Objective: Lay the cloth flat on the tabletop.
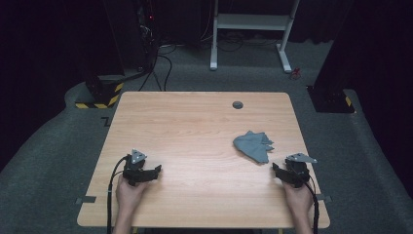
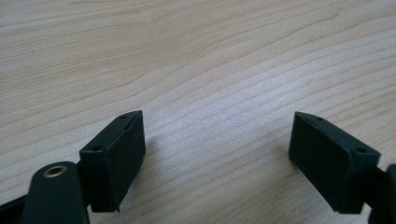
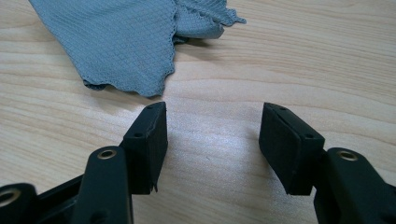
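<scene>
A crumpled grey cloth (image 1: 252, 145) lies on the right half of the wooden table (image 1: 195, 126). In the right gripper view the cloth (image 3: 126, 42) rests just beyond the jaws, its scalloped edge close to the left jaw tip. My right gripper (image 1: 276, 170) sits low on the table near the right edge, open, with bare wood between its jaws (image 3: 212, 144). At the table's front left my left gripper (image 1: 157, 170) is open too, jaws wide over bare wood (image 2: 217, 154). A hand holds each gripper.
A small dark round grommet (image 1: 237, 105) sits near the table's far edge. Beyond the table stand a white desk frame (image 1: 251, 29), black stands and cables on grey carpet. Yellow-black striped bases (image 1: 97, 100) sit on the floor at far left.
</scene>
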`<state>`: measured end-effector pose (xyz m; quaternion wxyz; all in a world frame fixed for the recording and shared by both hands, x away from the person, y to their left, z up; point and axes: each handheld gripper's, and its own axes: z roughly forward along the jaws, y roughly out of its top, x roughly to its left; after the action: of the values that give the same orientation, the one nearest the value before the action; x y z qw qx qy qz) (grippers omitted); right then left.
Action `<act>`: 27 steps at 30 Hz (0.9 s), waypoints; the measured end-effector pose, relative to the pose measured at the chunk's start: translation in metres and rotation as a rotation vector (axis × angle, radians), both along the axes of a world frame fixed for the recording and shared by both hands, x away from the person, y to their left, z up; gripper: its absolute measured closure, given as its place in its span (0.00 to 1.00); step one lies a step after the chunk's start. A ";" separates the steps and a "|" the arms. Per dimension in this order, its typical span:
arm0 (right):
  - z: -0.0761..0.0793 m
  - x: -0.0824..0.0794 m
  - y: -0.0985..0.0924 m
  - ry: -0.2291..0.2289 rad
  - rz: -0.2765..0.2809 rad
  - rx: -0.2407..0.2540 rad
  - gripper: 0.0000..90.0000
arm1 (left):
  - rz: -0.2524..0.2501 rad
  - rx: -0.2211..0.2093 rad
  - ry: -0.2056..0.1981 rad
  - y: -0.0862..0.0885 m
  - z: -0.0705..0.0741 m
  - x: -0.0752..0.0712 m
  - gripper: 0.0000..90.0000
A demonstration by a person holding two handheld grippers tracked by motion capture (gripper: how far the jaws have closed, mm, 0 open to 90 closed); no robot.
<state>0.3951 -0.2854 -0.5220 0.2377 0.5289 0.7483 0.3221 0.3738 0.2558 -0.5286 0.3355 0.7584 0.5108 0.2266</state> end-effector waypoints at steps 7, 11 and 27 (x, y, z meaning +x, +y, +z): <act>0.000 -0.001 0.001 0.003 -0.004 0.000 0.47 | 0.000 0.000 0.000 0.000 0.000 0.000 0.21; 0.000 -0.001 0.001 -0.001 0.000 -0.003 0.48 | 0.000 0.000 0.000 0.000 0.000 0.000 0.21; 0.000 -0.004 0.001 0.000 -0.003 0.015 0.52 | -0.003 0.000 -0.001 0.000 0.000 0.000 0.21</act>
<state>0.3907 -0.2845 -0.5218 0.2345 0.5318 0.7450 0.3273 0.3740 0.2558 -0.5286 0.3359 0.7591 0.5096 0.2264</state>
